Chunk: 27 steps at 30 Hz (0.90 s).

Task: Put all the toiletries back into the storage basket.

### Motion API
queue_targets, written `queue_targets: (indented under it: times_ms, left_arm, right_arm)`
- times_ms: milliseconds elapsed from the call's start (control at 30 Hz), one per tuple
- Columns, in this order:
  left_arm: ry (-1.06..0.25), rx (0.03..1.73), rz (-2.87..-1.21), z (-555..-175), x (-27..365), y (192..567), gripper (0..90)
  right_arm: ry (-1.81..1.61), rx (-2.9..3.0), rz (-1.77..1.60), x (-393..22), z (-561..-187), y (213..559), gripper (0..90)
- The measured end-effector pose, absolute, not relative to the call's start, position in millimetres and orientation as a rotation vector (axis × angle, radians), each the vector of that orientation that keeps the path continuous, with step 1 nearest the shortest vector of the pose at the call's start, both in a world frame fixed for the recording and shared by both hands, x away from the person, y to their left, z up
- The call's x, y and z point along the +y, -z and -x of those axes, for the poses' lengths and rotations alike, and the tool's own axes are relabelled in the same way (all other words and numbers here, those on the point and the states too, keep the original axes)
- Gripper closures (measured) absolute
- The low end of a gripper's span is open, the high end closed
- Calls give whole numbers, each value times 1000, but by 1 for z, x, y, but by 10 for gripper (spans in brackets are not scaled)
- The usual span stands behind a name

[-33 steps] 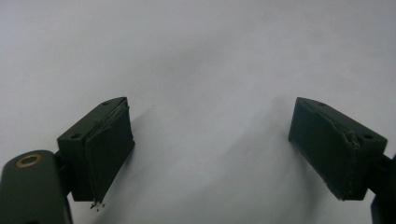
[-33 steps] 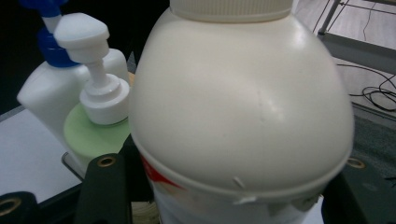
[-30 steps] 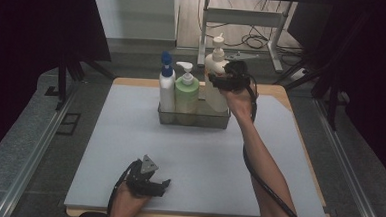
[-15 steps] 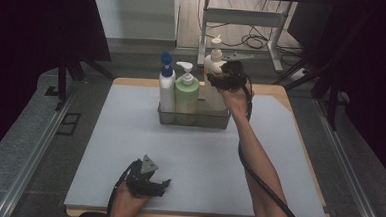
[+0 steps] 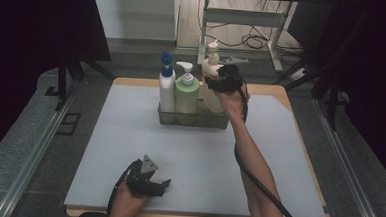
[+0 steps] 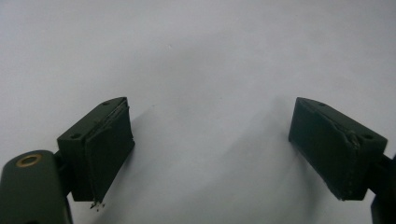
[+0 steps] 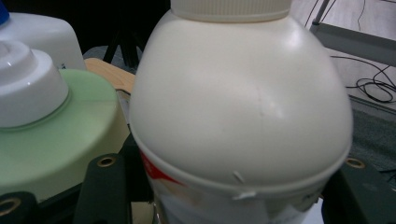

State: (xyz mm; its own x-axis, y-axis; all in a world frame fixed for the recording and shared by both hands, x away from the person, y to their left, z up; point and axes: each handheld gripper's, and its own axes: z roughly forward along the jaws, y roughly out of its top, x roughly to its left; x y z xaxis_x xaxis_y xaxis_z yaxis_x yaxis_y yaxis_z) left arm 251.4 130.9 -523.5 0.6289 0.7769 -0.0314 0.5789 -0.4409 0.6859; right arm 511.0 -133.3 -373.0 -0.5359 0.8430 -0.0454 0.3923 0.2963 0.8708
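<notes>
Compared with a second ago, the right tongs [image 5: 221, 82] have sunk a little, lowering the cream pump bottle [image 7: 240, 107] they pinch by its body into the right end of the clear caddy [image 5: 193, 118], beside the green bottle [image 5: 186, 95] and the blue-capped white bottle [image 5: 166, 87]. It looks nearly seated, so release likely comes next. The left tongs [image 6: 210, 154] rest spread and empty on the grey surface [image 5: 130, 130].

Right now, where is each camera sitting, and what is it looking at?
High view: above the table, looking down at the bin; both forearms show.
Left gripper view: on the left hand-held gripper, facing the bare mat; open jaws show.
Right gripper view: on the right hand-held gripper, facing the cream bottle.
Shared: the cream bottle, high and right views.
</notes>
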Motion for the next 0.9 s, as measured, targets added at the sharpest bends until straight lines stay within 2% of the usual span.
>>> queue_targets:
  times_ms: [400, 900]
  left_arm:
    - [-381, 1055, -2177, -251, 131, 524, 130]
    - [-381, 1056, -2177, -251, 131, 524, 130]
  right_arm:
    - [-1182, 2086, -1121, -135, -503, 386, 401]
    - [-1185, 2104, -1122, -141, -489, 386, 400]
